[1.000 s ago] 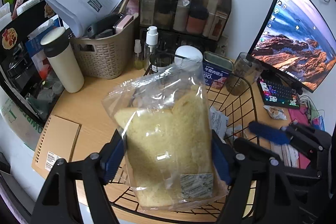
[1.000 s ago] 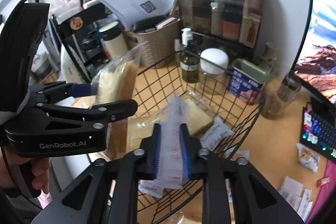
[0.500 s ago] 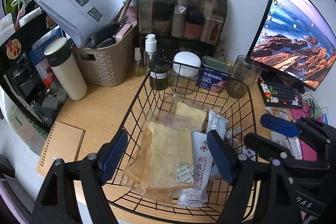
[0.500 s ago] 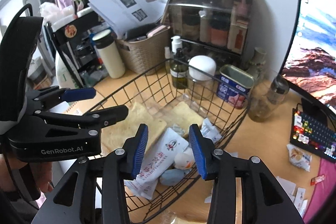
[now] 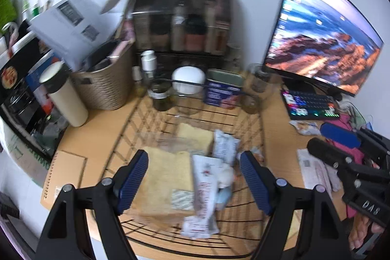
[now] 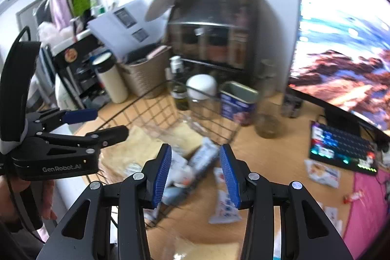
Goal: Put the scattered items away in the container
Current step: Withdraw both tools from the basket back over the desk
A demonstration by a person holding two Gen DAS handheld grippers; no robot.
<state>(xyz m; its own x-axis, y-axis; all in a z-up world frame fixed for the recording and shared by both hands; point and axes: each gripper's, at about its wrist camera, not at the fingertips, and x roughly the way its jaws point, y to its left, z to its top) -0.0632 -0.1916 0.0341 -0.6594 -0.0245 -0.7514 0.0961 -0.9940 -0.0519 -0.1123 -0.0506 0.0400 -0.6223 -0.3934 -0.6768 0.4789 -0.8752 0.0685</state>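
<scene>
Bread bag (image 5: 168, 182) and snack packets lie in the wire basket (image 5: 262, 128) at six o'clock, so both grippers (image 5: 193, 183) (image 6: 195, 169) hover empty, jaws apart.

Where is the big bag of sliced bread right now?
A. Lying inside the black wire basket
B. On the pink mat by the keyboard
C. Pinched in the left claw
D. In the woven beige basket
A: the bag of sliced bread lies flat on the floor of the black wire basket, beside white snack packets, and the left claw is open and empty above it.

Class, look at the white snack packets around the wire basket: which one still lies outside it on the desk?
The white packet by the basket's right side, below the right gripper's jaws.
</scene>
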